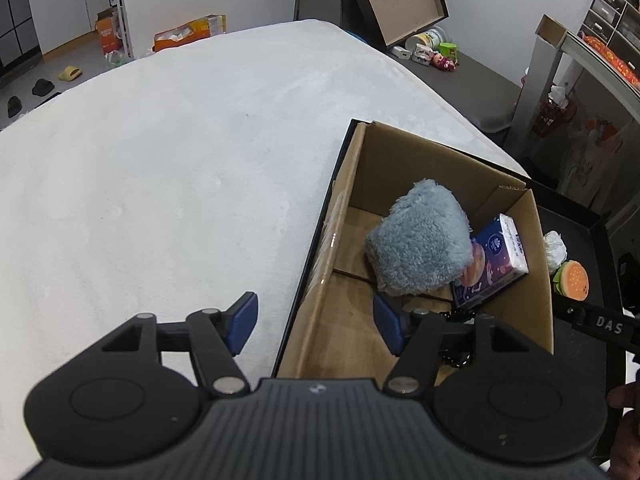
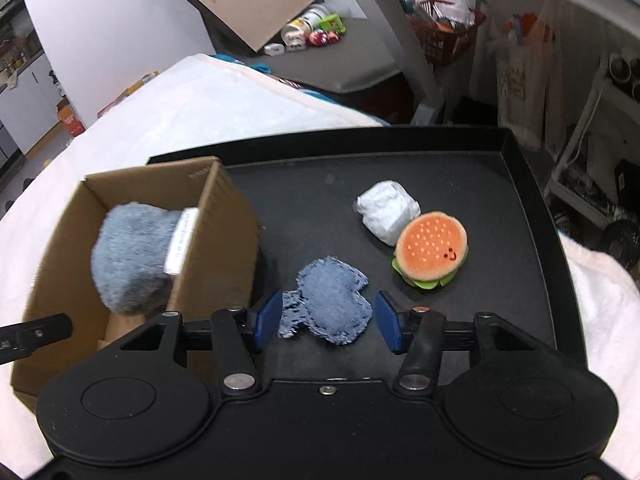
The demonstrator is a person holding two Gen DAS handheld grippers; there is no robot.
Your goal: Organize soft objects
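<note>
An open cardboard box (image 1: 404, 156) (image 2: 228, 236) holds a fluffy grey-blue plush (image 1: 420, 240) (image 2: 132, 256) and a purple tissue pack (image 1: 492, 264). My left gripper (image 1: 316, 324) is open and holds nothing; one finger hangs over the white blanket and the other inside the box, so it straddles the box's left wall. My right gripper (image 2: 328, 322) is open low over the black tray (image 2: 520, 200). A frayed denim patch (image 2: 332, 308) lies between its blue pads (image 2: 386, 326), which do not press on it. A burger plush (image 2: 432, 250) (image 1: 572, 280) and a white crumpled bundle (image 2: 388, 212) lie further back.
The tray and box rest on a bed with a white fleece blanket (image 1: 180, 152). A desk frame (image 2: 404, 40), shelves and floor clutter stand beyond the bed. The tray's raised rim (image 2: 532, 184) borders the objects on the right.
</note>
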